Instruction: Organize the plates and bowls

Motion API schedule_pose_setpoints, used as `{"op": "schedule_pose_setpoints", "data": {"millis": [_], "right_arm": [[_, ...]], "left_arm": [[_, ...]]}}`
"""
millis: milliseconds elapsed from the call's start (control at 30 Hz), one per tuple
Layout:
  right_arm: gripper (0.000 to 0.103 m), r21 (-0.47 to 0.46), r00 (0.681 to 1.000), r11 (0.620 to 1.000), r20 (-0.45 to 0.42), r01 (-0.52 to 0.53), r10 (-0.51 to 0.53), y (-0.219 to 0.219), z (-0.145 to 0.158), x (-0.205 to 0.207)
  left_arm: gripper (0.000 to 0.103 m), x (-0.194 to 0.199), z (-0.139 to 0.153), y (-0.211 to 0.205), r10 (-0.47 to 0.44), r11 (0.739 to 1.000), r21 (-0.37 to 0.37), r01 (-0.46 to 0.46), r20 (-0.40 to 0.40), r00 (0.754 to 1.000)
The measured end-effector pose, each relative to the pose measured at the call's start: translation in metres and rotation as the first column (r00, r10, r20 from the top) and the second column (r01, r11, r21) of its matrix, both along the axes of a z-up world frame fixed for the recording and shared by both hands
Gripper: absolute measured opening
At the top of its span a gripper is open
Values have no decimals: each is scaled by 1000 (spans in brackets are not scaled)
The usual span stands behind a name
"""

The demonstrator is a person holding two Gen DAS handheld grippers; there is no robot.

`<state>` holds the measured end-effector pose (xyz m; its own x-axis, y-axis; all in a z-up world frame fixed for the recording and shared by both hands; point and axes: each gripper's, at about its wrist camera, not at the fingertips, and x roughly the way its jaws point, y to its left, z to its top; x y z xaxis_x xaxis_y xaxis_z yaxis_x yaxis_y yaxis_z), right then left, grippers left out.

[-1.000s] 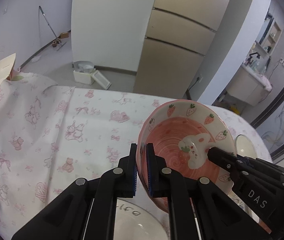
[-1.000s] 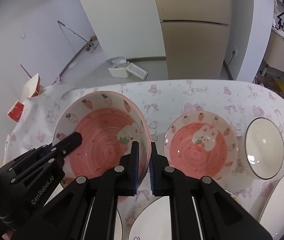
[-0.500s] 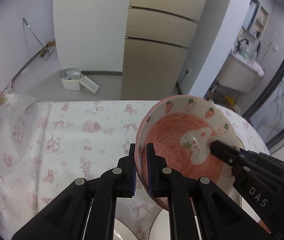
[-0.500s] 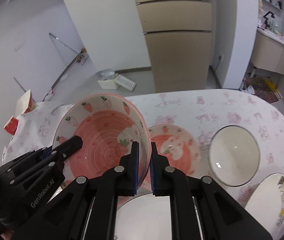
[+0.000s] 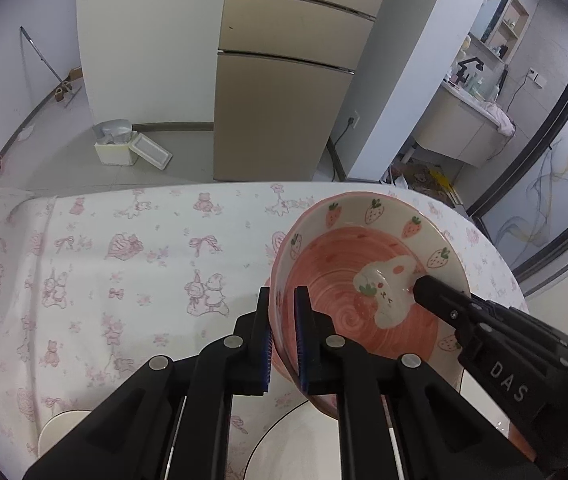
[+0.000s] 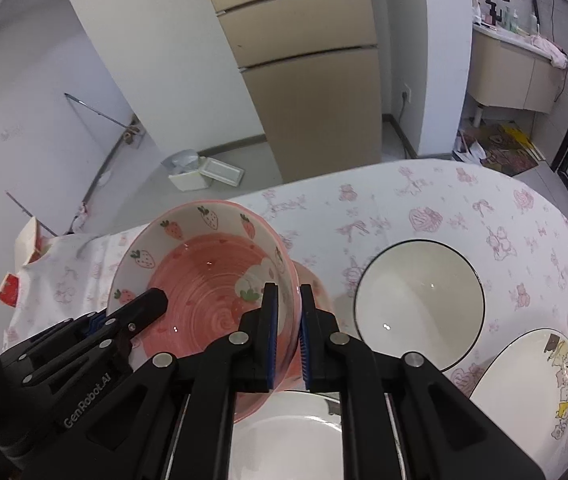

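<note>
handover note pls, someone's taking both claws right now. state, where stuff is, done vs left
Left claw: shut on the near-left rim of the strawberry bowl.
Right claw: shut on the opposite rim of that bowl; both carry it, tilted, above the table.
A second pink bowl sits on the tablecloth, mostly hidden behind the held one.
Also on the cloth: black-rimmed white bowl, cartoon plate, white plate under the claws.
Done: one bowl lifted.
Left: probably lower it into the second pink bowl, release both claws, then sort the white bowl and plates.
</note>
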<state>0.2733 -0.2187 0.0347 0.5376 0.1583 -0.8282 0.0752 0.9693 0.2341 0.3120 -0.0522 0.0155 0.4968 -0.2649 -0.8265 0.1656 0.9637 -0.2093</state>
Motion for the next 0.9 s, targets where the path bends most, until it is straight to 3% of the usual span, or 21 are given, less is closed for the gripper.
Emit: {"op": "schedule_pose_setpoints", "data": {"millis": [333,467,733,900], "right_arm": [[9,-79,998,997,-61,-14,9,8,-25,10],[9,-73,994,997,-106,-22,14,12,-41,17],[11,-111,991,993,-135,-39,24,30,-55,21],[14,-50,990,998,-137,-49,41,33,-54,20]], "left_arm": [[11,10,-45,0,-13,1000,10,14,-53,998],[11,11,-48,0,-2,998,64,4,-42,999],[11,17,-53,14,22,998,62,-17,-76,997],[11,11,-43,21,36,997,66,-33,-46,998]]}}
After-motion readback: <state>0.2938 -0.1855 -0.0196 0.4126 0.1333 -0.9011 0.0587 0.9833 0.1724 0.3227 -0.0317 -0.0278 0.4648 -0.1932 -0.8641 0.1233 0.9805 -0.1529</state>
